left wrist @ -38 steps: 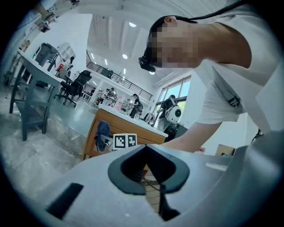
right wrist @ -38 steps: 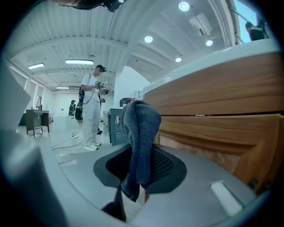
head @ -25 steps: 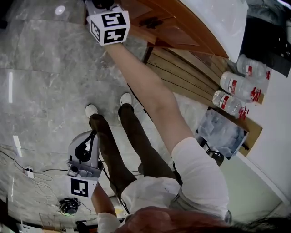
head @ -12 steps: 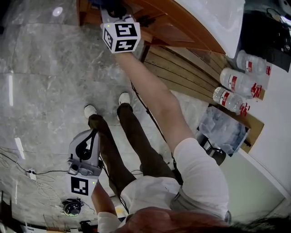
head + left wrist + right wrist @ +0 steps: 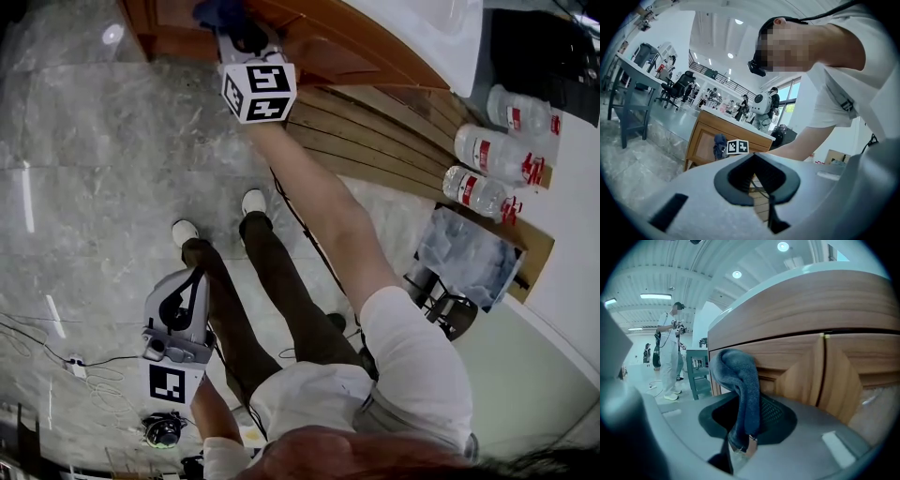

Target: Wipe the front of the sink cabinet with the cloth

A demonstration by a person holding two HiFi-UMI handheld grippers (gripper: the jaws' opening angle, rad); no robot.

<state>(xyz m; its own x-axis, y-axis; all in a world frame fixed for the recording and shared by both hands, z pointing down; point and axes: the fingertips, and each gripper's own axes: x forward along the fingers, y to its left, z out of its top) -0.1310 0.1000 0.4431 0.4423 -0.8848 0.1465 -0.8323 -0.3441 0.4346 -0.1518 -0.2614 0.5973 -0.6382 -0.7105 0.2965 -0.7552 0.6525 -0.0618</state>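
— Right gripper point(image 5: 742, 446)?
— Clamped on the blue-grey cloth point(image 5: 740, 376), held up against a door of the wooden sink cabinet point(image 5: 811, 310).
— Left gripper point(image 5: 770, 213)?
— Jaws pressed together, nothing between; low beside the person's legs point(image 5: 281, 291), well apart from the cabinet.

Three bottles point(image 5: 492, 152), one cloth point(image 5: 740, 380), one cabinet point(image 5: 797, 301)
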